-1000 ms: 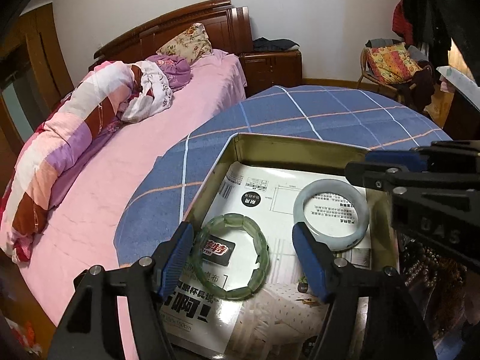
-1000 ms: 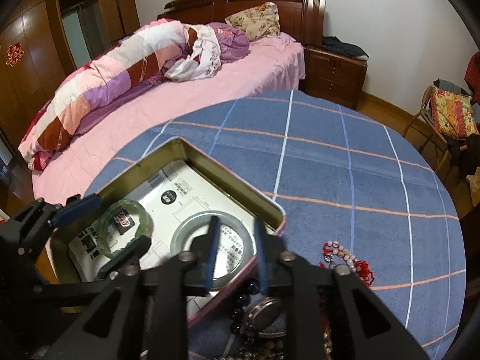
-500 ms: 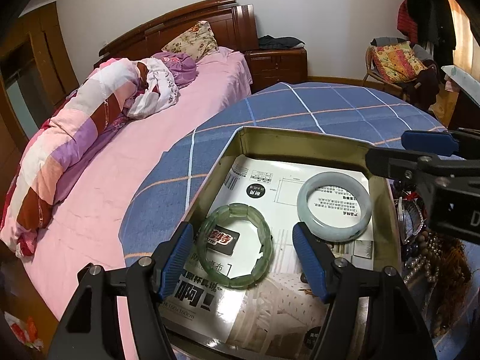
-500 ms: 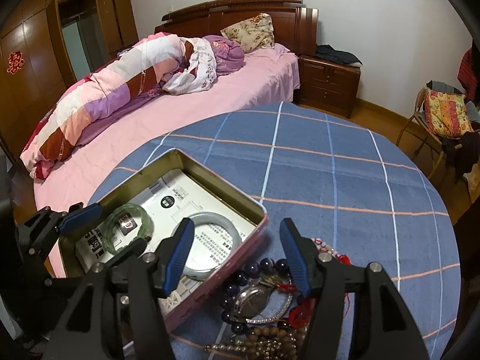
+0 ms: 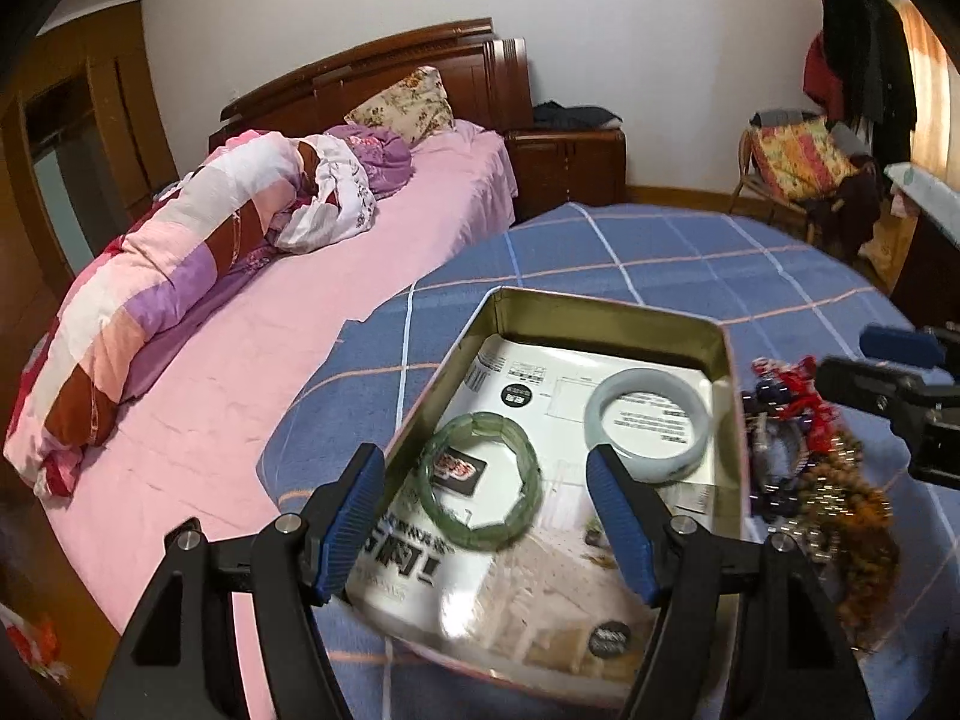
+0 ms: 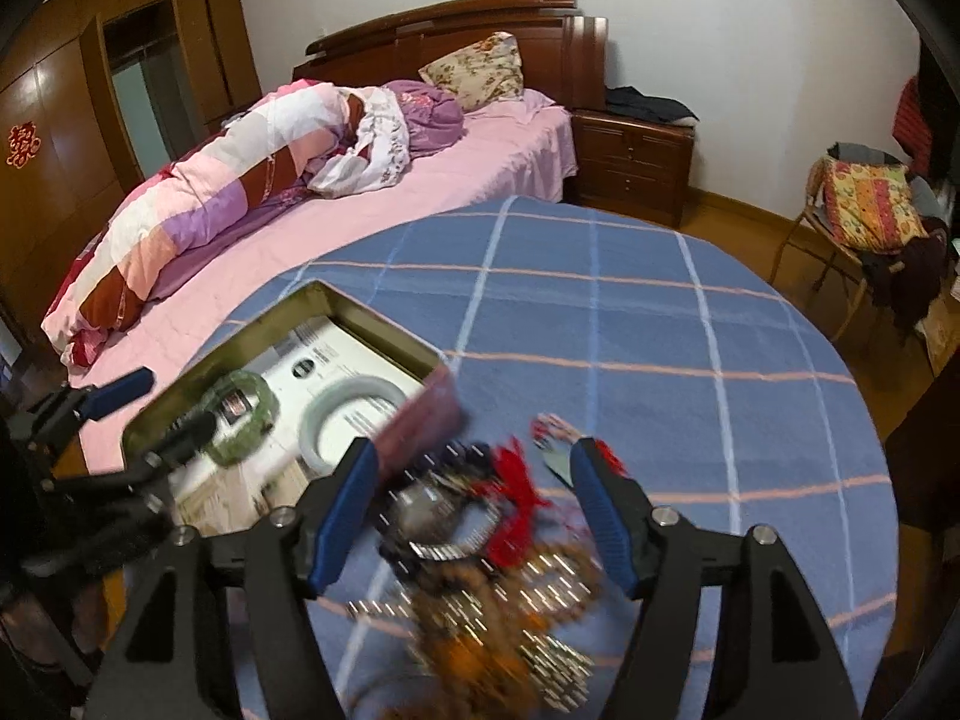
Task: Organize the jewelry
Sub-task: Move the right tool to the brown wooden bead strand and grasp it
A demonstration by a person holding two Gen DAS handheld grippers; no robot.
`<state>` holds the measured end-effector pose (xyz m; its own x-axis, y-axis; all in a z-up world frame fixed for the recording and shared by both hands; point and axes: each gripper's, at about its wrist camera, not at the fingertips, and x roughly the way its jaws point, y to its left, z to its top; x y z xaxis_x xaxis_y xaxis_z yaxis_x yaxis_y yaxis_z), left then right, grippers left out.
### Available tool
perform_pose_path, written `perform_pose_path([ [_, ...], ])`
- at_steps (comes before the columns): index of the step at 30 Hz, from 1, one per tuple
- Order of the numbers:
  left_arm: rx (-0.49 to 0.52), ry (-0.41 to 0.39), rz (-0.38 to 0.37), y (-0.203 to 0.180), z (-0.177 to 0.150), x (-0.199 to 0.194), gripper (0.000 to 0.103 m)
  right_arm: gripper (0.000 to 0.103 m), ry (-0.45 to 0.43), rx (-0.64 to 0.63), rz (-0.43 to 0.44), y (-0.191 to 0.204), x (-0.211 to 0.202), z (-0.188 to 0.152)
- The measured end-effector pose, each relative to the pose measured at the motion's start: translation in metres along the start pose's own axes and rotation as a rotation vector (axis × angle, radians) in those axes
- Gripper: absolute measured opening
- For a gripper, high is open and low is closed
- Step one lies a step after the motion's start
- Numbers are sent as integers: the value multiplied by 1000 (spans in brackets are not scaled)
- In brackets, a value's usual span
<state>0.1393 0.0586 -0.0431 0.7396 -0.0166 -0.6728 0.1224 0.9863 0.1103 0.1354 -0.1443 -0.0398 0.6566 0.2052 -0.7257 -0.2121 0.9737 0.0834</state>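
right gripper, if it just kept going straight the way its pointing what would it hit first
Most likely the tangled jewelry pile on the blue checked tablecloth: the right gripper, its jaws opening and holding nothing, frames the watch and red beads. Depth is blurred, so which piece comes first is unclear.

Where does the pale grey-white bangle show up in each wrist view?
Left wrist view: the pale grey-white bangle lies right of centre, in the open metal tin's far right part, beside the green segmented bracelet.
Right wrist view: the bangle sits lower left of centre, partly behind the tin's pink wall.
Shared landmark: the tin's printed paper liner.
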Motion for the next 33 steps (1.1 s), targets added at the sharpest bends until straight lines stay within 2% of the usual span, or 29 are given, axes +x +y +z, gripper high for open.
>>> perform_pose_path([
  [7,-9,-22,-26,-19,-21,-29,70,71,10,36,-31,-29,-27,-36],
  [12,1,-25,-36,-40,-38,-44,70,72,23,108,-33,-46,-37,-64],
  [16,1,-22,-26,-49,-49,-51,70,72,44,119,13,-39,-32,-74],
  [21,-12,-21,-6,-46,-56,-54,70,70,59,45,61,-11,-20,-73],
  [22,-24,-20,-1,-42,-56,-55,70,67,65,35,60,-8,-17,-74],
  [24,-47,-18,7,-34,-58,-56,70,45,98,25,67,-5,-7,-76],
  [26,-68,-17,14,-26,-60,-56,70,41,108,24,74,-5,-4,-79],
  [28,-84,-3,17,-20,-62,-54,70,25,104,23,83,-6,-6,-79],
  [33,-70,-13,9,-27,-62,-57,70,21,56,22,75,-6,-19,-80],
])
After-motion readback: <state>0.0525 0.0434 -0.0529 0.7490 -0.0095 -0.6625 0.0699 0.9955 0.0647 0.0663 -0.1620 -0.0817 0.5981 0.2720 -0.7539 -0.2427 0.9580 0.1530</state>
